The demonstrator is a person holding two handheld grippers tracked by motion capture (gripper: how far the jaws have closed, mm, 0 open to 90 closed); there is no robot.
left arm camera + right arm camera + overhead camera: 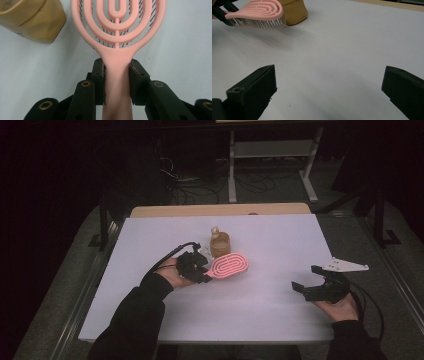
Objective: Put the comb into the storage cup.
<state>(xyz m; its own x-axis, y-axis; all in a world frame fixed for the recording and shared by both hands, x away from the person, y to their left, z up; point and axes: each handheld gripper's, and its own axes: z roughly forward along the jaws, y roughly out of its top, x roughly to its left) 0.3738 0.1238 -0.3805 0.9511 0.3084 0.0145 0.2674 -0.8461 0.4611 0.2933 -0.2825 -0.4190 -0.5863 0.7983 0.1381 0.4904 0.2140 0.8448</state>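
Observation:
A pink hairbrush (229, 265) with an open looped back hangs just above the white table, bristles down. My left gripper (204, 271) is shut on its handle; in the left gripper view both black pads press the handle (117, 80) from either side. A tan cup-like container (220, 244) stands right behind the brush head, also seen as the tan container (32, 20) and the tan container (293, 11). My right gripper (306, 279) rests low at the table's right side, jaws wide apart with nothing between them. The right gripper view shows the brush (257, 13) lifted off the surface.
The white board (150, 310) lies on a wooden table whose edge (220, 210) shows at the back. Beyond it are a metal frame stand (272, 150) and cables on the dark floor.

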